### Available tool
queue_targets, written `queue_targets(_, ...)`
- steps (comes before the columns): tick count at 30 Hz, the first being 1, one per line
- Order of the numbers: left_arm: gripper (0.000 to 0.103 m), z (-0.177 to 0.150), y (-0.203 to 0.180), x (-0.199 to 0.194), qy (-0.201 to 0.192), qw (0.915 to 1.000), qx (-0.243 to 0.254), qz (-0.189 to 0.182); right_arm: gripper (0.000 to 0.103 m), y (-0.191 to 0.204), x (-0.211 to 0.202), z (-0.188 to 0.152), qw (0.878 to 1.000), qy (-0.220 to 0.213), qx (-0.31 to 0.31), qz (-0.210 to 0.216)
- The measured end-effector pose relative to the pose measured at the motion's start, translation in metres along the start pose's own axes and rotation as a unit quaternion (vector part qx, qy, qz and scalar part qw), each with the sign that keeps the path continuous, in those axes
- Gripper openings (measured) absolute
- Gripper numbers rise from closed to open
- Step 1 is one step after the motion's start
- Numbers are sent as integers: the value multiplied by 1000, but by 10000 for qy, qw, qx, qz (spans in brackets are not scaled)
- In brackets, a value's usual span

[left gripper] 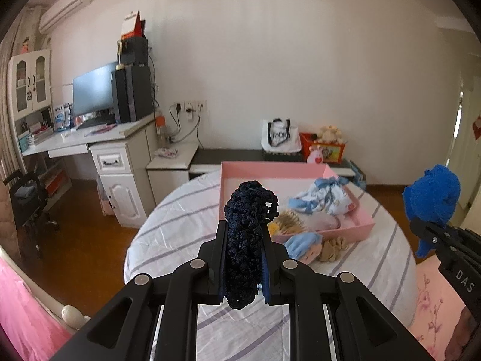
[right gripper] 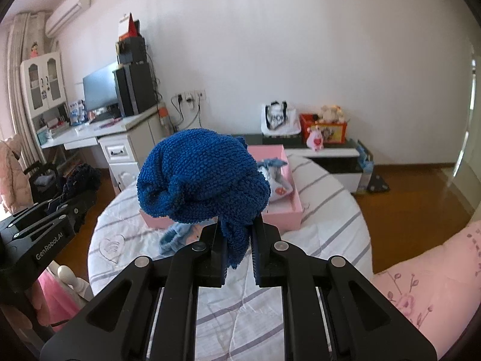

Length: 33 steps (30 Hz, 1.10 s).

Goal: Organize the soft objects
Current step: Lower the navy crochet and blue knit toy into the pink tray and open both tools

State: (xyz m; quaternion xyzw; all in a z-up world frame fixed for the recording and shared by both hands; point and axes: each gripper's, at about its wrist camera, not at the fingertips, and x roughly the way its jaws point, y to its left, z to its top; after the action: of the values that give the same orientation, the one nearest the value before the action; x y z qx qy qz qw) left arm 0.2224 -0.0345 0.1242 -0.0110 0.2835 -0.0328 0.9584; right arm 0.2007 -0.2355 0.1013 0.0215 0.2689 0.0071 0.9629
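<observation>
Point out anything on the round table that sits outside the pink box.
Two soft things lie on the striped tablecloth just outside the pink box, against its near wall: a doll with a blue hat and a small beige toy. Other soft items are already inside.

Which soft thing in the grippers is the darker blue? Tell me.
The navy crocheted piece, clamped in the left gripper. The right gripper holds a bright blue fuzzy cloth, much lighter.

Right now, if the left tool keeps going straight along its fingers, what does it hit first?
Probably the pink box on the striped table: the left tool, shut on a dark knitted piece, aims down at the box's near side. Depth is unclear; it might meet the table first.
</observation>
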Motion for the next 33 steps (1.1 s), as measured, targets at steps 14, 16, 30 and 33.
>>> queue_targets(14,14,82,-18,127,588,9981,150,-102,12,-14,80,11,9985,526,93,-71)
queue_targets(16,14,92,-19,143,627,9978,158,-126,12,-14,90,16,9984,559,83,-63)
queue_targets(30,16,147,-14,265,1031,9944,151,-203,12,0,176,39,9936,1131,8,-34)
queue_targets(33,16,157,-17,293,1111,9933,201,-227,12,0,196,41,9916,1296,25,-48)
